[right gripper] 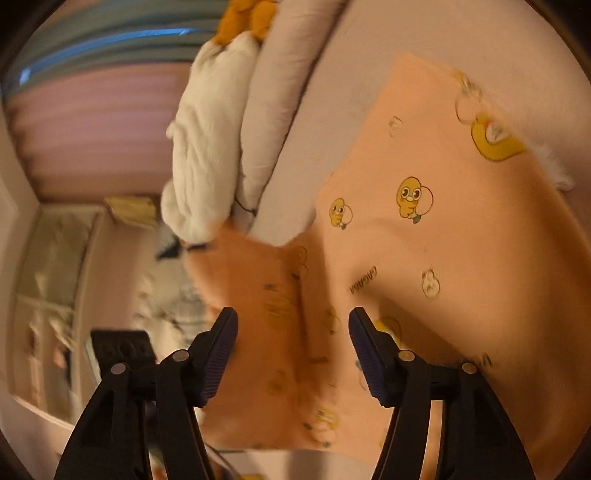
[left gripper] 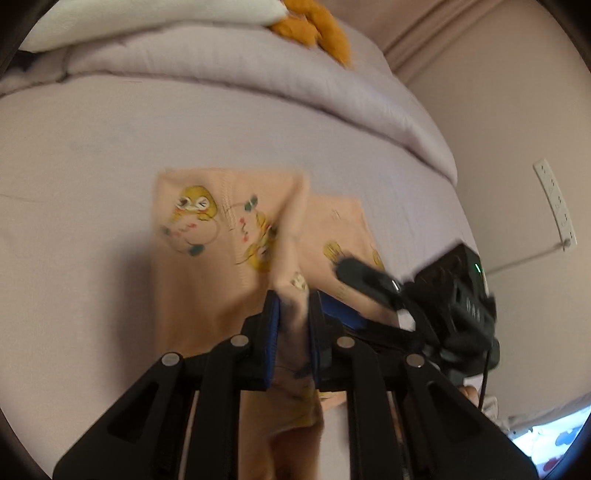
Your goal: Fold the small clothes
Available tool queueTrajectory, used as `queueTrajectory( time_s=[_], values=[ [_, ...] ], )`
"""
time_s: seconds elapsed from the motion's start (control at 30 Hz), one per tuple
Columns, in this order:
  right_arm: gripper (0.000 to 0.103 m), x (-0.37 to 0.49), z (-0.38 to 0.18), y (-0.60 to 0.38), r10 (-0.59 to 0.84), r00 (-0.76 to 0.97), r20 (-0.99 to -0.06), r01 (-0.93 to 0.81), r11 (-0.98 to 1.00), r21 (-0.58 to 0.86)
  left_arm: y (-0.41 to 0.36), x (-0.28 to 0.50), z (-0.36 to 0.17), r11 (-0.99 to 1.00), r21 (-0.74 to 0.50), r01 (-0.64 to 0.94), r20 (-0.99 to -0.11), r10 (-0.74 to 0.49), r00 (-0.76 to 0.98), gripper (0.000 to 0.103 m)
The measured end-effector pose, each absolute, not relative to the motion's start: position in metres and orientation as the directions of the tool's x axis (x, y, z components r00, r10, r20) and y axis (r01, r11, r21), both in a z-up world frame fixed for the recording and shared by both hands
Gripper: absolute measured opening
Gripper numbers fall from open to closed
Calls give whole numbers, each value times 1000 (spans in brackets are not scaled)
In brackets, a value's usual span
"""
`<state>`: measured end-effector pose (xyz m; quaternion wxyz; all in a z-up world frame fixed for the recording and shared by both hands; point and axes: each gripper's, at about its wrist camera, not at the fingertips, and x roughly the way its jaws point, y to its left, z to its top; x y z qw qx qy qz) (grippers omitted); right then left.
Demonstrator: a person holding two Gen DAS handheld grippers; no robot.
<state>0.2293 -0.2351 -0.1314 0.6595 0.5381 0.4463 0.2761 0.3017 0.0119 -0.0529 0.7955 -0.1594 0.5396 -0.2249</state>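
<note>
A small peach garment (left gripper: 214,258) printed with yellow cartoon chicks lies on the lilac bed sheet (left gripper: 92,147). My left gripper (left gripper: 293,299) is shut on a fold of this garment and lifts a ridge of cloth above the rest. My right gripper (left gripper: 354,269) shows in the left wrist view just to the right, low over the cloth. In the right wrist view the same garment (right gripper: 424,240) fills the frame, and my right gripper (right gripper: 293,325) is open with cloth lying between and beyond its fingers.
A rolled lilac duvet (left gripper: 295,74) lies across the far side of the bed, with a white pillow (right gripper: 207,147) and an orange plush toy (left gripper: 314,26) on it. A wall with a power strip (left gripper: 557,206) is to the right.
</note>
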Motion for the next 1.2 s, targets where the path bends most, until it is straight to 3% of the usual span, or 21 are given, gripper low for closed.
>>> queueTrajectory(
  time_s=[0.13, 0.37, 0.5, 0.53, 0.6, 0.63, 0.67, 0.97, 1.2],
  values=[
    [65, 238, -143, -233, 855, 436, -280, 166, 229, 959, 7, 300, -74, 832, -527, 171, -794, -554, 248, 12],
    [65, 241, -124, -215, 807, 351, -476, 151, 453, 879, 67, 272, -76, 835, -539, 112, -784, -546, 294, 16],
    [65, 243, -119, -200, 776, 320, -543, 99, 543, 834, 101, 254, -83, 824, -564, 46, -772, -547, 324, 21],
    [61, 241, -116, -195, 760, 322, -564, 74, 574, 816, 109, 250, -85, 811, -584, 25, -762, -559, 327, 21],
    [41, 241, -114, -184, 704, 328, -629, 31, 658, 752, 119, 242, -89, 787, -616, -3, -744, -581, 328, 21],
    [23, 242, -114, -179, 668, 340, -662, 14, 700, 714, 122, 239, -92, 781, -624, -16, -741, -585, 329, 21],
    [14, 240, -112, -174, 636, 358, -683, -11, 735, 678, 120, 238, -93, 779, -626, -24, -741, -586, 328, 21],
    [8, 240, -61, -205, 574, 488, -658, -112, 789, 605, 115, 235, -102, 771, -636, -31, -742, -600, 299, 21],
    [8, 248, -60, -259, 451, 514, -729, -3, 852, 524, 99, 240, -104, 768, -641, 2, -738, -617, 274, 21]
  ],
)
